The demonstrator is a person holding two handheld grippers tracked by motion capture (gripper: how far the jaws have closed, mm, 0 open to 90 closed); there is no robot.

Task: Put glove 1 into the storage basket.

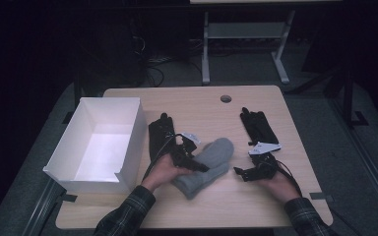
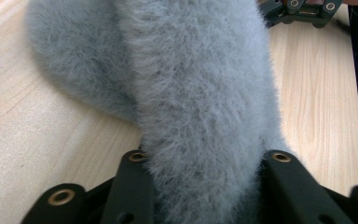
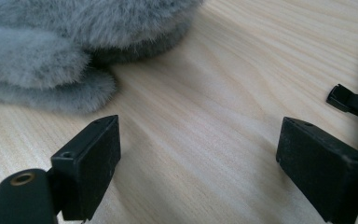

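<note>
A grey fuzzy mitten (image 1: 214, 158) lies on the wooden table (image 1: 202, 105) near the front middle. My left gripper (image 1: 197, 166) comes at it from the left, and its two black jaws press into the fur on either side of the mitten (image 2: 196, 93). My right gripper (image 1: 239, 173) rests low on the table just right of the mitten. Its jaws stand wide apart with bare wood between them (image 3: 198, 149), and the mitten (image 3: 51, 56) lies ahead to their left. In the left gripper view, the right gripper (image 2: 303, 9) shows beyond the mitten.
An open white box (image 1: 128, 147) stands at the table's left. One black glove (image 1: 158, 135) lies between the box and the mitten, another black glove (image 1: 258, 127) at the right rear. A round hole (image 1: 226, 98) sits near the far edge.
</note>
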